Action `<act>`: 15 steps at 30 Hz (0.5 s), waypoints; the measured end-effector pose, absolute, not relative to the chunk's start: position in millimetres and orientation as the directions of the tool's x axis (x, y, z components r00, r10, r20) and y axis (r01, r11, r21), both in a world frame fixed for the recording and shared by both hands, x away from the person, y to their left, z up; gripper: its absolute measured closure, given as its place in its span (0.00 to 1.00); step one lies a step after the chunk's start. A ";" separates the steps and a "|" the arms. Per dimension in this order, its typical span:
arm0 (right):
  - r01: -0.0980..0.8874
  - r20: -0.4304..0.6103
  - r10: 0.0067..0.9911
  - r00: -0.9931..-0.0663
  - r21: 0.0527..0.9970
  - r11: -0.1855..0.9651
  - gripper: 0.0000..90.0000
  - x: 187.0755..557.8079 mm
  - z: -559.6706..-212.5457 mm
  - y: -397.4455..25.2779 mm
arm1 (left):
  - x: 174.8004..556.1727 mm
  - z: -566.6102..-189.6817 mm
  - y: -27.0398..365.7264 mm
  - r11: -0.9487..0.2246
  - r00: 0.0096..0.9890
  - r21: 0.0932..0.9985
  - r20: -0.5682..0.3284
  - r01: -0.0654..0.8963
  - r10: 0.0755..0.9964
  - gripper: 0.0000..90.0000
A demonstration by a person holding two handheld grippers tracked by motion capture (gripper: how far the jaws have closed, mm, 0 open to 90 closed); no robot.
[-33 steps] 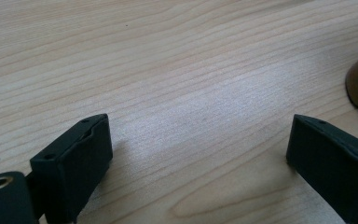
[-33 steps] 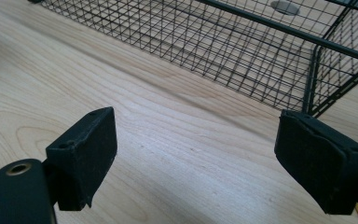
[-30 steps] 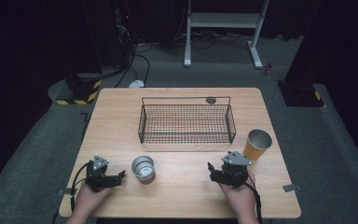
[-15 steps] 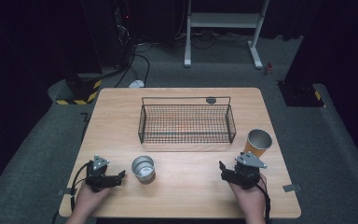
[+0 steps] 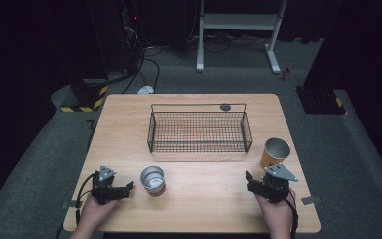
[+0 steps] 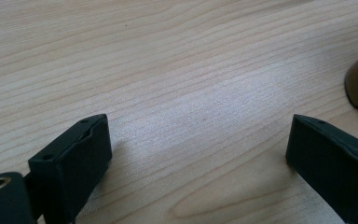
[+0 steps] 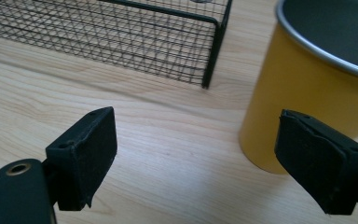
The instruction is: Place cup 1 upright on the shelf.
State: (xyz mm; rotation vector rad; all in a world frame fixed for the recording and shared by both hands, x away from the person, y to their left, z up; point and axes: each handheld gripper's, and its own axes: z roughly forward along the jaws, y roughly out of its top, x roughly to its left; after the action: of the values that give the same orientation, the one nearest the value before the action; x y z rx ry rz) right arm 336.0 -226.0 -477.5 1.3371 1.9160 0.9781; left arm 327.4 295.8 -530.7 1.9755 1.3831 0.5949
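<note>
My right gripper (image 5: 256, 183) wide open, empty, yellow cup (image 5: 274, 152) just beside, far-right. Left gripper (image 5: 122, 189) open, empty. Risk: jaw probably clips cup, tipping it on surface (image 5: 209, 194).

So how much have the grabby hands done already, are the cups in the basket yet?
Nothing looks done yet: the wire basket holds no cup. In hand, the right gripper is open with the yellow cup just ahead of its right jaw, not gripped. The left gripper is open beside the silver cup, apart from it. Probably left: grabbing both cups and putting them in the basket.
</note>
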 end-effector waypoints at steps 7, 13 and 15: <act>0.512 -0.060 0.961 -0.270 0.836 0.196 0.15 332.2 -476.2 -240.2 | 328.5 -530.6 295.6 -0.239 0.345 0.723 0.001 0.648 0.939 0.07; 0.510 -0.061 0.969 -0.240 0.841 0.179 0.15 330.9 -475.4 -254.6 | 329.2 -530.7 295.3 -0.241 0.344 0.724 0.005 0.646 0.939 0.07; 0.511 -0.058 0.972 -0.229 0.842 0.171 0.14 331.0 -475.3 -259.2 | 329.5 -530.7 295.2 -0.241 0.344 0.724 0.005 0.646 0.939 0.07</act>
State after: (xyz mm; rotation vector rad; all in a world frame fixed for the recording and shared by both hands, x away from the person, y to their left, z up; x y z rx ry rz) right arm 331.0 -259.2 -475.3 1.4013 1.8299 0.9507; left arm 329.5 295.2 -530.7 1.9804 1.3801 0.5969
